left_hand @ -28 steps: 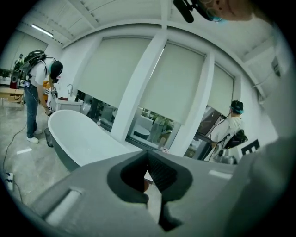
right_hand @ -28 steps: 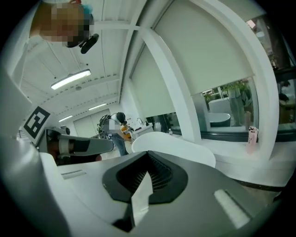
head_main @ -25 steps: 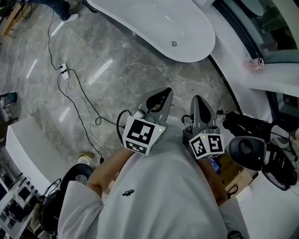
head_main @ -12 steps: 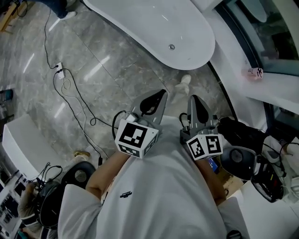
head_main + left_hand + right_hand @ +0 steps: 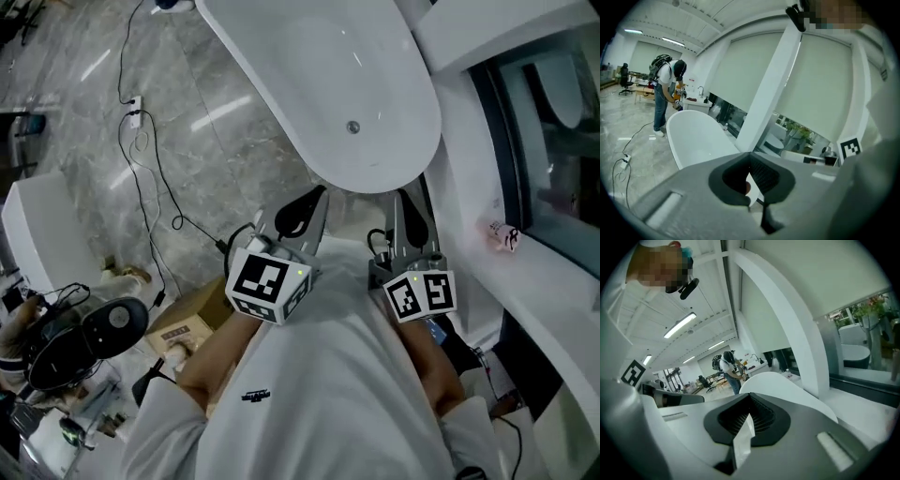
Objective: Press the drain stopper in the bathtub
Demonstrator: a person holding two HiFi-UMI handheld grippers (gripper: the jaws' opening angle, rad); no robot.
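The white bathtub (image 5: 309,66) fills the top middle of the head view, its near rounded end just ahead of both grippers. A small round metal drain stopper (image 5: 352,127) sits in the tub floor near that end. My left gripper (image 5: 317,194) and right gripper (image 5: 405,197) are held side by side in front of the person's chest, short of the tub rim, both shut and empty. The tub (image 5: 696,140) also shows beyond the shut left gripper (image 5: 750,153), and its rim (image 5: 787,385) beyond the shut right gripper (image 5: 750,394). The stopper is hidden in both gripper views.
A black cable (image 5: 155,178) and a power strip (image 5: 134,108) lie on the grey marble floor to the left. A cardboard box (image 5: 183,328) sits by the person's left arm. A white ledge (image 5: 525,272) runs along the window on the right. Another person (image 5: 665,93) stands by the tub's far end.
The person has stepped toward the tub, so its near end now lies right in front of the grippers. Both grippers stay shut and side by side.
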